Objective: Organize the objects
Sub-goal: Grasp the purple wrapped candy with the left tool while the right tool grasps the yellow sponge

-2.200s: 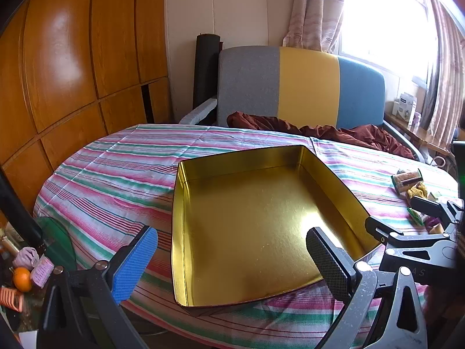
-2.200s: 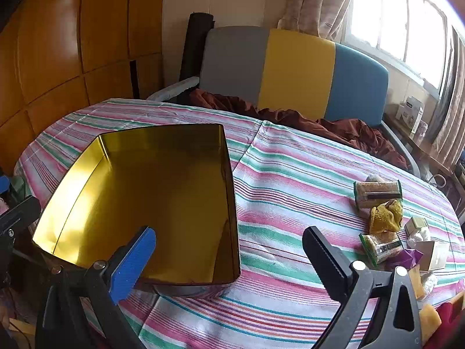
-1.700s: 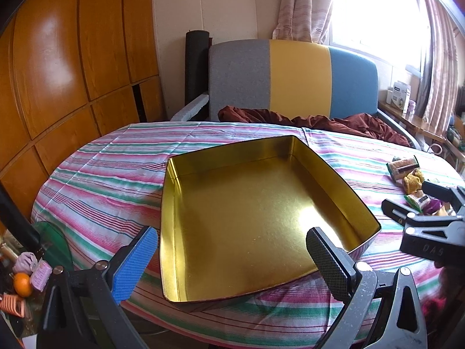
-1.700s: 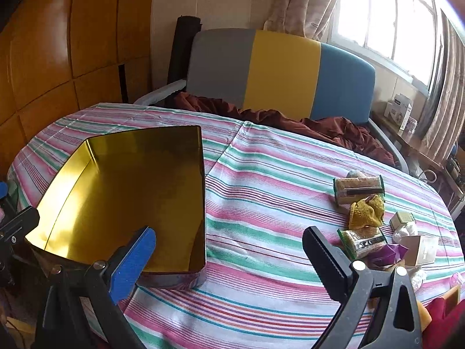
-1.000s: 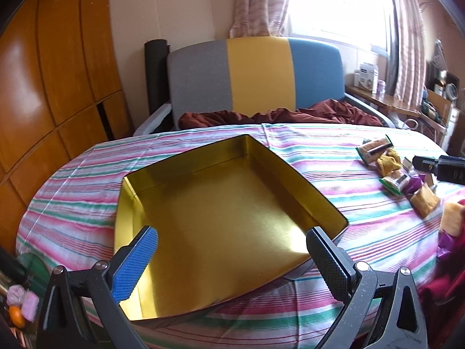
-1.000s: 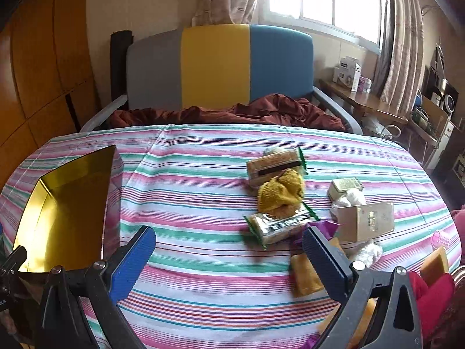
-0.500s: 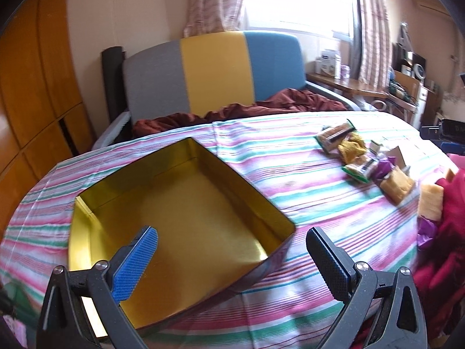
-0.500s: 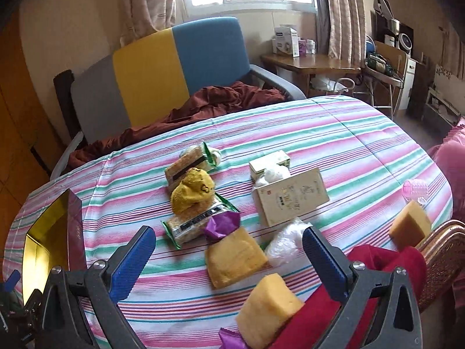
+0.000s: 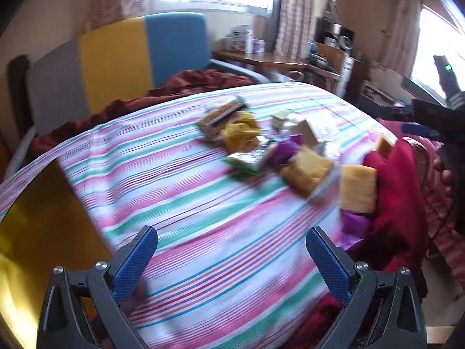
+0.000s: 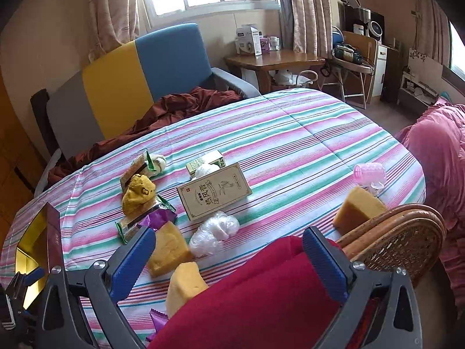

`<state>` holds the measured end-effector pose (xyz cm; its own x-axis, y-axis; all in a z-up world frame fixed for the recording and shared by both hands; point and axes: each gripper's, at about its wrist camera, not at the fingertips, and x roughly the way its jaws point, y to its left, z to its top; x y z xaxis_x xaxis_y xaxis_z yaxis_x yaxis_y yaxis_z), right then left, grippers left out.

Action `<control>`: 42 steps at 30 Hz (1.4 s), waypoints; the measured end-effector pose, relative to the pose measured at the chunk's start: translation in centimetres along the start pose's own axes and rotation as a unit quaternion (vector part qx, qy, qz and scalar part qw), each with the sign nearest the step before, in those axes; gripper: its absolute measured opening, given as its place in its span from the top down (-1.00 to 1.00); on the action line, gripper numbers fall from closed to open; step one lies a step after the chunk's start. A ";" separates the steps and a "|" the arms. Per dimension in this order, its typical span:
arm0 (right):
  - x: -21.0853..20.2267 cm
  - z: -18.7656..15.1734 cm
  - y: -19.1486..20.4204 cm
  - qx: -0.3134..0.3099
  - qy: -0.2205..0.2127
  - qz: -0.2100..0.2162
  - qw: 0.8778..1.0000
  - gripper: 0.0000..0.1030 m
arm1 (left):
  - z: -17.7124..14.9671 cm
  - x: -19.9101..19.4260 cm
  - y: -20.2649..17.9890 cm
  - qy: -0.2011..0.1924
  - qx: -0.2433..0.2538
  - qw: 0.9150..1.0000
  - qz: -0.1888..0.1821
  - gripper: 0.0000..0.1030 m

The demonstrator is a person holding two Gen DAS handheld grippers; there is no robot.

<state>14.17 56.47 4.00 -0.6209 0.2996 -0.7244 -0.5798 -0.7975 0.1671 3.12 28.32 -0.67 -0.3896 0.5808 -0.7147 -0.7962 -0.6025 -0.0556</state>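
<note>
A gold tin (image 9: 35, 218) lies open at the left end of the striped table, and its corner (image 10: 32, 241) also shows in the right wrist view. A loose pile sits mid-table: a beige printed box (image 10: 213, 190), a yellow knitted item (image 10: 138, 193), snack packets (image 10: 136, 168), a clear plastic bag (image 10: 215, 232) and yellow sponges (image 10: 168, 247). My left gripper (image 9: 231, 237) hangs open over bare cloth, short of the pile; this view is blurred. My right gripper (image 10: 229, 240) stands open above the near edge, with nothing between its fingers.
A red cloth (image 10: 261, 290) drapes a wicker chair (image 10: 407, 232) against the table's near right edge. A sponge (image 10: 357, 208) and a pink cup (image 10: 369, 171) lie far right. An armchair (image 10: 130, 81) stands behind the table.
Both grippers have swung right, away from the tin. The tin has slid to the left edge of both views and the pile has come to the middle. Both stay open.
</note>
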 end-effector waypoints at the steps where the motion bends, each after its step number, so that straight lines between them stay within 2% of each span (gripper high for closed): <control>1: 0.0 0.0 -0.1 -0.003 0.000 0.002 1.000 -1.00 | 0.3 0.5 -0.8 0.003 0.009 1.000 -0.015 -0.99; 5: -0.3 -0.1 -0.6 -0.013 0.004 0.009 1.000 -1.00 | 0.5 2.2 -4.3 0.021 0.055 0.995 -0.079 -0.96; 7: -0.3 -0.1 -0.8 -0.018 0.008 0.013 1.000 -1.00 | -0.1 3.1 -6.3 0.036 0.093 0.989 -0.110 -0.88; 10: 0.0 -0.2 -0.6 -0.027 0.015 0.015 0.999 -1.00 | -1.2 4.5 -8.7 0.060 0.134 0.980 -0.133 -0.78; 11: 0.0 -0.3 -0.6 -0.030 0.016 0.016 0.999 -1.00 | -1.4 4.9 -9.1 0.068 0.137 0.978 -0.145 -0.71; 14: 0.1 -0.2 -0.3 -0.044 0.020 0.015 0.999 -1.00 | -1.5 6.3 -10.4 0.081 0.135 0.975 -0.159 -0.70; 18: 0.4 -0.1 -0.1 -0.057 0.029 0.016 0.998 -1.00 | -1.4 7.9 -10.5 0.094 0.121 0.969 -0.193 -0.66; 19: 0.5 -0.1 0.0 -0.061 0.032 0.016 0.997 -1.00 | -1.4 8.1 -10.4 0.096 0.118 0.970 -0.192 -0.66; 23: 1.6 0.0 0.6 -0.079 0.069 0.042 0.994 -0.98 | -0.9 8.6 -10.3 0.094 0.128 0.965 -0.209 -0.59; 26: 3.0 0.2 1.7 -0.109 0.121 0.066 0.984 -0.92 | -0.6 9.0 -10.6 0.093 0.146 0.962 -0.211 -0.54; 29: 4.3 0.0 3.1 -0.161 0.166 0.064 0.971 -0.91 | -0.1 9.2 -10.1 0.091 0.150 0.960 -0.218 -0.28; 33: 6.0 -1.2 5.3 -0.244 0.236 0.061 0.939 -0.89 | 0.0 9.0 -8.4 0.091 0.123 0.962 -0.227 -0.08; 37: 7.9 -2.4 7.0 -0.291 0.281 0.046 0.913 -0.89 | 0.0 8.7 -6.2 0.087 0.083 0.970 -0.210 -0.08; 39: 9.2 -3.0 7.6 -0.302 0.303 0.025 0.904 -0.75 | -0.2 8.4 -5.8 0.085 0.077 0.974 -0.198 -0.08; 41: 10.2 -3.5 7.7 -0.302 0.314 0.015 0.900 -0.72 | -0.4 8.0 -5.5 0.084 0.072 0.975 -0.194 -0.10; 42: 10.5 -3.7 7.8 -0.299 0.317 0.015 0.900 -0.69 | -0.4 8.2 -5.6 0.083 0.069 0.976 -0.190 -0.23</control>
<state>5.07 51.51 -4.80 -0.0957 0.0645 -0.9933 -0.0626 -0.9963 -0.0586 4.54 36.22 -6.49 0.0171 0.6449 -0.7641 -0.9278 -0.2746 -0.2526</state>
